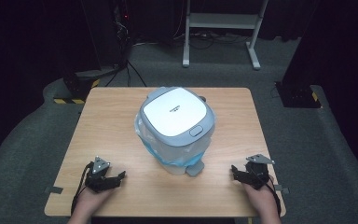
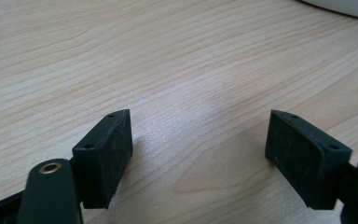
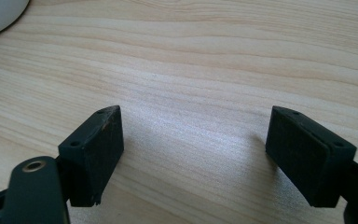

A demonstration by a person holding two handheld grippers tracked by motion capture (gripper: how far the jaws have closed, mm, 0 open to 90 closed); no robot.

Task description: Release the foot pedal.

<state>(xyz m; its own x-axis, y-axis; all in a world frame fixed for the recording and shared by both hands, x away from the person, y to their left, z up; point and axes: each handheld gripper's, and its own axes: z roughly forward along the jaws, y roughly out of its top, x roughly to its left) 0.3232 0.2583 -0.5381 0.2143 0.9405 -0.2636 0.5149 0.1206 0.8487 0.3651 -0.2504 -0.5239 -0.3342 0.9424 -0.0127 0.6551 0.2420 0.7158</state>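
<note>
At the bottom of the high view our two hands rest on the near edge of the wooden counter [image 1: 116,116], the left gripper [image 1: 114,179] in the lower left of the frame and the right gripper [image 1: 238,173] in the lower right. In both gripper views the jaws stand wide with only bare wood grain between them, so we hold nothing. The pedal bin [image 1: 177,128] stands upright in the middle of the frame, well apart from both grippers, its white lid [image 1: 175,111] shut, a pale blue bin liner [image 1: 168,156] folded over the rim beneath it, and its grey foot pedal [image 1: 193,169] pointing toward us. We judge this to be a rest between steps, with the bin untouched at present. The next move likely calls for one gripper to travel inward and reach the lid's front button [image 1: 196,131] or the pedal, while the other steadies the body so it does not slide.
</note>
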